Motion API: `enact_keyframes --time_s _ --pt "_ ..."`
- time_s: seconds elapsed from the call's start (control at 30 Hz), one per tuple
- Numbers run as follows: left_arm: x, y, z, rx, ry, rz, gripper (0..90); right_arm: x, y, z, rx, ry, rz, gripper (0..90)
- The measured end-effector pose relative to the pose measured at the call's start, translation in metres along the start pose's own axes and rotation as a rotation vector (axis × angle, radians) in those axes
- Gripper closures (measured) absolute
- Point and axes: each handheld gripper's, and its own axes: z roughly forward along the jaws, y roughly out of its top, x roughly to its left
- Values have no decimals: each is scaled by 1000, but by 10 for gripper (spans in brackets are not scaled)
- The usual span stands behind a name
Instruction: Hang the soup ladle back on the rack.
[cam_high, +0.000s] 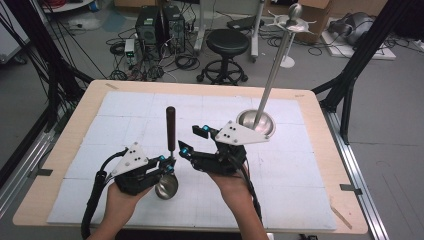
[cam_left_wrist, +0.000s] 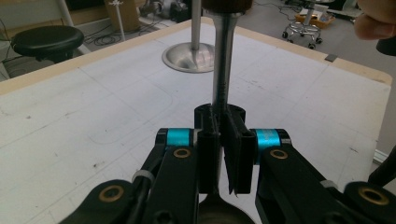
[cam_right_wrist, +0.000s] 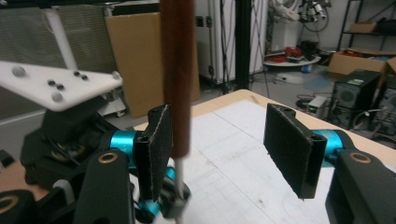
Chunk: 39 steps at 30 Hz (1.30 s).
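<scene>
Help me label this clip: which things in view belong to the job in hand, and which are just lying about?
In the job:
- ladle, held upright, brown handle up
- left gripper, shut on its metal shaft
- right gripper, jaws apart beside the handle

Lying about:
- metal stand with round base and tall pole, on the table
- black stool, computer towers, cables on the floor

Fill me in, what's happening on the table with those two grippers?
A person works with a handheld gripper in each hand. The left gripper is shut on the metal stem of a ladle, holding it upright with its dark wooden handle up and its bowl low by the table. The right gripper is open; in its own view, the handle stands between its pads, not clamped. A metal stand sits further back.
</scene>
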Motion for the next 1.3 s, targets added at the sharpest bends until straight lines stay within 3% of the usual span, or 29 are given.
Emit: enact_keyframes --time_s 0.3,0.77,0.87,1.3 --pt "-4 -1 5 14 -27 5 839 6 4 14 4 47 -6 460" --pt "-6 -2 7 19 -65 24 838 6 5 16 -9 104 -8 695" --pt "-6 -2 7 15 -65 23 838 6 5 14 -24 112 13 711" --pt "-4 -3 5 4 -105 18 835 5 6 14 -24 135 22 720"
